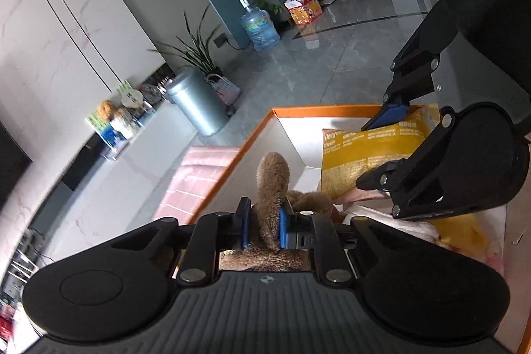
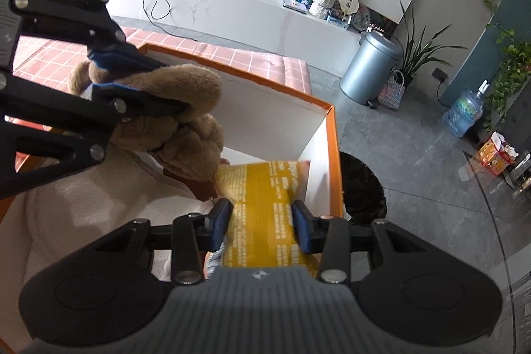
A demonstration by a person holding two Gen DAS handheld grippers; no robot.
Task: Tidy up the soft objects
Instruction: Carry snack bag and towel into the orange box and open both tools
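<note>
**Both grippers loaded over the orange box**

Here the landmark is the orange box (image 2: 334, 155), white inside, and everything else is placed against it. It sits open at the top on a pink checked cloth (image 2: 259, 58), with a grey tiled floor beyond its far corner.

Inside the box, toward its near side, lies a pale cream fabric item (image 2: 83, 204); what it is cannot be told.

Above the box's left half, the left gripper (image 1: 264, 226) is closed narrowly on a brown plush toy (image 2: 186, 102), pinching one furry limb while the rest of the body dangles over the interior.

At the box's right wall, the right gripper (image 2: 262, 226) is clamped at medium width across a yellow packet (image 2: 262, 198), whose far end points down into the corner.

Risks, as a judgement: the toy hangs by a single limb, so a quick swing could let the soft pile slip through the pads and fall outside the rim. The packet is smooth and squashy; squeezing harder could crumple it, and releasing it against the wall could leave it propped on edge. The two grippers are close and could collide.
</note>
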